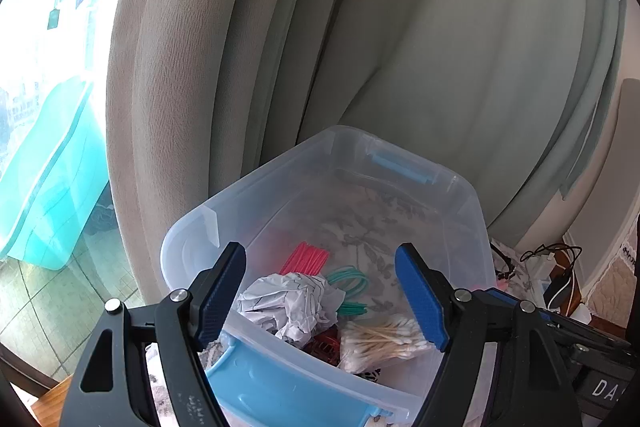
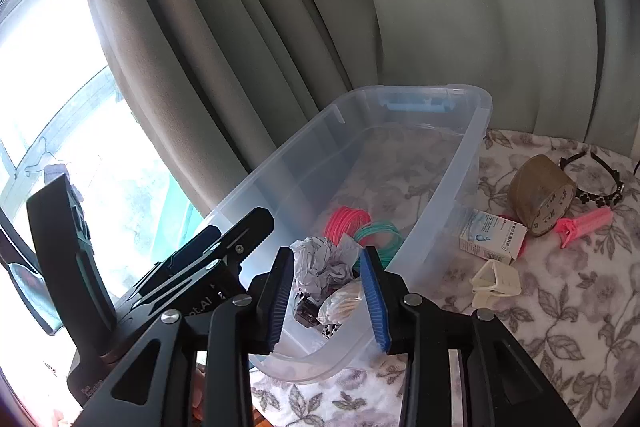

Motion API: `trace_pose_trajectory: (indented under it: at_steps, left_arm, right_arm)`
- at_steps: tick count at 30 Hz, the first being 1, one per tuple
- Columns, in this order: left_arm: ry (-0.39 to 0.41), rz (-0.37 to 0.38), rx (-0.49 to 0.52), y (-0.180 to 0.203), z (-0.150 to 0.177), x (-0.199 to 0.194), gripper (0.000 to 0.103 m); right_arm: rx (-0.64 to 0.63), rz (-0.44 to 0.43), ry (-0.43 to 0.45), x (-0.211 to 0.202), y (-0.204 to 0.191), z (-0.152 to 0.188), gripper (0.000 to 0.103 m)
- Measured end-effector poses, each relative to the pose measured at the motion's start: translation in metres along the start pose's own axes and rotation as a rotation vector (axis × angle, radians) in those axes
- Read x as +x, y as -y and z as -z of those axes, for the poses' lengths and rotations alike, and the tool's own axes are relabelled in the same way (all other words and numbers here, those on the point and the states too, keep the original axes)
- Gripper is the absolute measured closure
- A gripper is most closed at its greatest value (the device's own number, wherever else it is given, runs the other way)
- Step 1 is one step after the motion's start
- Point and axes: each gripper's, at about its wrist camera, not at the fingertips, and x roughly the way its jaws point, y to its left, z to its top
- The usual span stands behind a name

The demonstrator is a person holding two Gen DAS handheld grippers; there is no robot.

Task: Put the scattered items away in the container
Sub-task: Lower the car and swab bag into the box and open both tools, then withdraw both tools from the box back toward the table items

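Observation:
A clear plastic container (image 1: pixel 192 239) (image 2: pixel 476 143) stands on a floral cloth. It holds a crumpled paper ball (image 1: pixel 288 303) (image 2: pixel 320 263), pink rings (image 1: pixel 306 259) (image 2: pixel 346 221), green rings (image 1: pixel 350 281) (image 2: pixel 380 233) and a bag of cotton swabs (image 1: pixel 384 341) (image 2: pixel 340 303). My left gripper (image 1: pixel 320 297) is open and empty above the near end of the container. My right gripper (image 2: pixel 326 297) is open and empty over the same end. On the cloth to the right lie a tape roll (image 2: pixel 540 195), a small box (image 2: pixel 494 237), a pink clip (image 2: pixel 586 227), a cream clip (image 2: pixel 494 285) and a black headband (image 2: pixel 596 183).
Grey curtains (image 1: pixel 360 47) (image 2: pixel 280 27) hang close behind the container. A bright window (image 2: pixel 60 107) is at the left, with a teal tub (image 1: pixel 48 179) outside. Cables and small items (image 1: pixel 552 267) lie at the right. The left gripper's body (image 2: pixel 180 267) is beside my right gripper.

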Motion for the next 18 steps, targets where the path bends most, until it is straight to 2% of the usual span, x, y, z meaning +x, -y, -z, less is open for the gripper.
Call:
trace_pose_trajectory:
  at_steps: [3,5,10,18]
  left_arm:
    - [-0.002,-0.004,0.000,0.000,0.000,0.002,0.025]
    - [0.004,-0.032,-0.015,0.010,-0.001,0.030,0.025]
    - [-0.003,-0.033,-0.022,0.011,0.001,0.037,0.025]
    - [-0.025,-0.042,-0.025,0.016,0.005,0.035,0.025]
  right_arm:
    - [-0.018,-0.020,-0.010,-0.002,0.004,0.004,0.064]
    - [-0.017,-0.017,-0.008,-0.004,0.001,0.005,0.063]
    - [-0.016,-0.003,-0.001,-0.012,-0.008,0.008,0.058]
    - [-0.011,0.011,-0.003,-0.033,-0.022,0.016,0.057]
